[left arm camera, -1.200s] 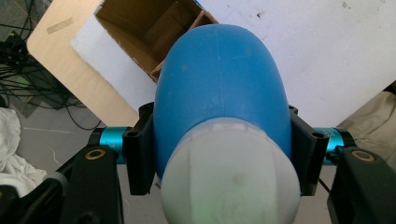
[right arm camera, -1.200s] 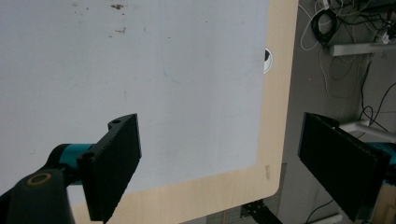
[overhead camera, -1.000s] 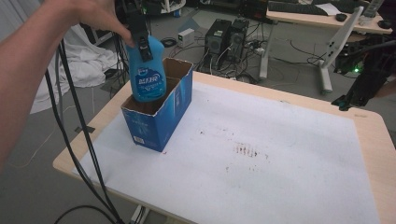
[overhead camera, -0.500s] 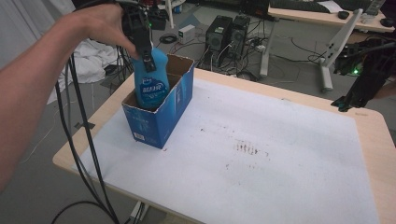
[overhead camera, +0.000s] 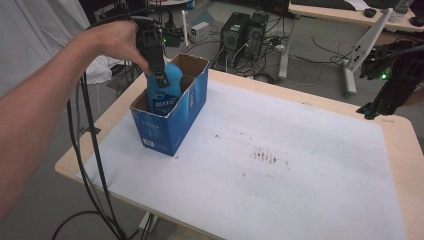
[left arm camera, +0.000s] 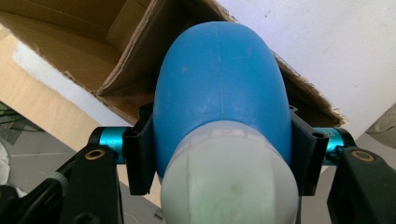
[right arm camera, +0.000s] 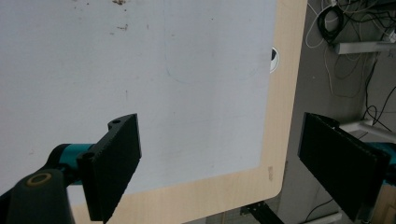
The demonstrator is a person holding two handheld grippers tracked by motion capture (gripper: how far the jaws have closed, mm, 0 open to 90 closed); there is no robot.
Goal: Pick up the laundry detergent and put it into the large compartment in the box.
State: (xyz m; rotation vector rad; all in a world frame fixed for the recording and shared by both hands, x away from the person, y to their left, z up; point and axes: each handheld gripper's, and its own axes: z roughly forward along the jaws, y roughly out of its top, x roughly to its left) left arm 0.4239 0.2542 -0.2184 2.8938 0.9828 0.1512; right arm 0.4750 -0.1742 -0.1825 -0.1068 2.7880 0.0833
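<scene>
Since a second earlier, the left hand-held gripper (overhead camera: 159,77), clamped on the blue bottle (overhead camera: 162,92) just below its white cap, had lowered it deeper into the near compartment of the blue cardboard box (overhead camera: 172,122) on the counter (overhead camera: 300,165); placement looked nearly done. The right hand-held gripper (right arm camera: 219,163) hung spread apart, empty, over the counter's far-right edge.

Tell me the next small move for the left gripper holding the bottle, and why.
Probably lower it a little further, then open. The left gripper grips the blue bottle near its cap, and the bottle sits only partly inside the cardboard box, its upper half above the rim.
</scene>
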